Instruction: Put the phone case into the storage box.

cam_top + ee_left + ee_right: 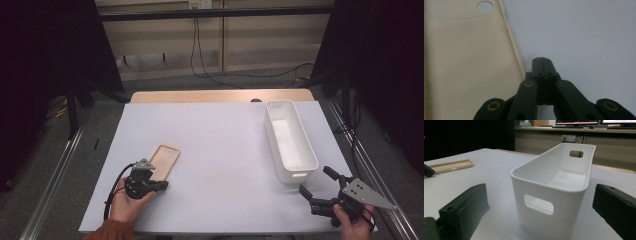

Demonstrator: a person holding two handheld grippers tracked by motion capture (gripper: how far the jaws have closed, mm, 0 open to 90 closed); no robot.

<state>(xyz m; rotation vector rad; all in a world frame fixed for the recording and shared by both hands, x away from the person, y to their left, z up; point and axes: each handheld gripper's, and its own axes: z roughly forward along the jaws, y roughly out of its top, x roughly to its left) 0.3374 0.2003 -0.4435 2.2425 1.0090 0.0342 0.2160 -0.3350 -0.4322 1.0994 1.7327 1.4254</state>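
Note:
A tan phone case (165,159) lies flat on the white mat (220,150) at the near left. A hand holds my left gripper (159,185) at the case's near end. In the left gripper view the case (469,65) lies to the left, and my left gripper (543,60) is shut with nothing in it, its tips just beside the case's edge over the mat. At the near right corner, my right gripper (316,181) is open, pointing at the near end of a white bin (290,141). The bin (549,192) stands empty ahead of my right gripper (540,207), apart from both jaws.
The mat covers a wooden table (220,95) with metal rails along both sides. The bin has a handle slot in each end wall. Dark curtains and cables stand beyond the far edge. The phone case (451,166) lies far left in the right gripper view.

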